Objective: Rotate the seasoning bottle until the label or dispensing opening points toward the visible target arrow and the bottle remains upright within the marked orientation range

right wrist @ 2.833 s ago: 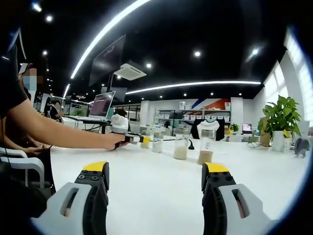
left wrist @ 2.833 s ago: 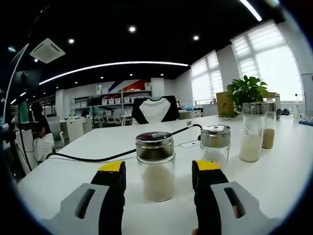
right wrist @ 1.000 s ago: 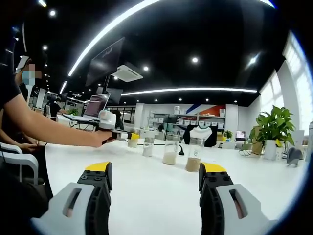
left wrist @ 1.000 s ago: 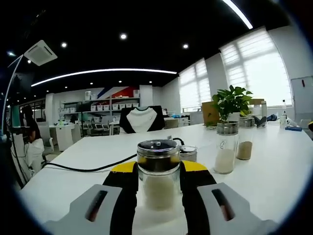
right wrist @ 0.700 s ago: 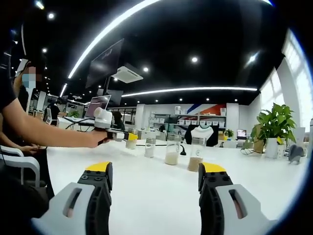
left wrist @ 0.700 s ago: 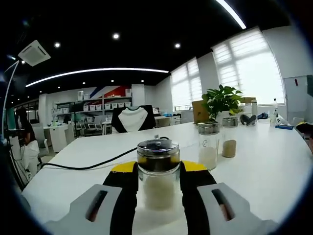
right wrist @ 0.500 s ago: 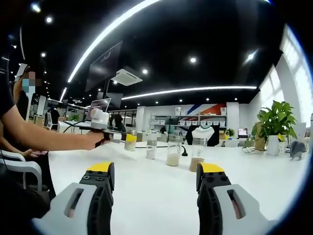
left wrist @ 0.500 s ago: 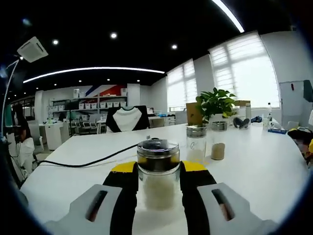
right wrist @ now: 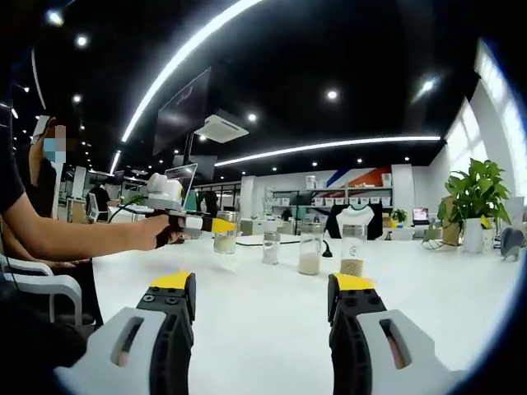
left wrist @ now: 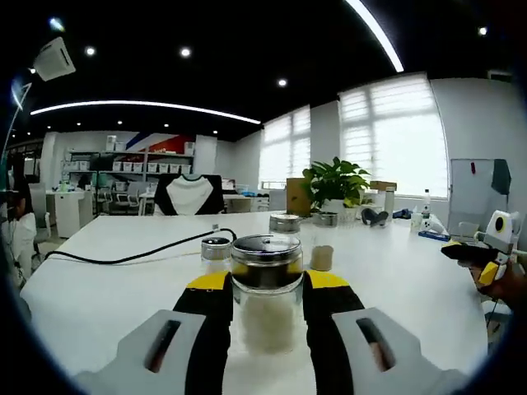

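In the left gripper view the seasoning bottle (left wrist: pixel 264 290), clear glass with white grains and a steel lid, stands upright between the yellow-tipped black jaws. My left gripper (left wrist: pixel 263 281) is shut on its body. In the right gripper view the left gripper (right wrist: pixel 216 225) shows at the left, held out in a person's hand over the white table (right wrist: pixel 272 296), with the same bottle (right wrist: pixel 224 240) in its jaws. My right gripper (right wrist: pixel 262 295) is open low over the table with nothing between its fingers. It also comes into the left gripper view as the right gripper (left wrist: pixel 492 249) at the far right edge.
Three more seasoning bottles (right wrist: pixel 310 247) stand in a row on the table beyond the right gripper. Behind the held bottle are a small jar (left wrist: pixel 216 248), a taller bottle (left wrist: pixel 322 243) and a black cable (left wrist: pixel 132 258). A potted plant (left wrist: pixel 333 179) stands further back.
The left gripper was open around the bottle 2.8 s ago and has shut on it. Since then it has swung to the right with the bottle. The right gripper stays open.
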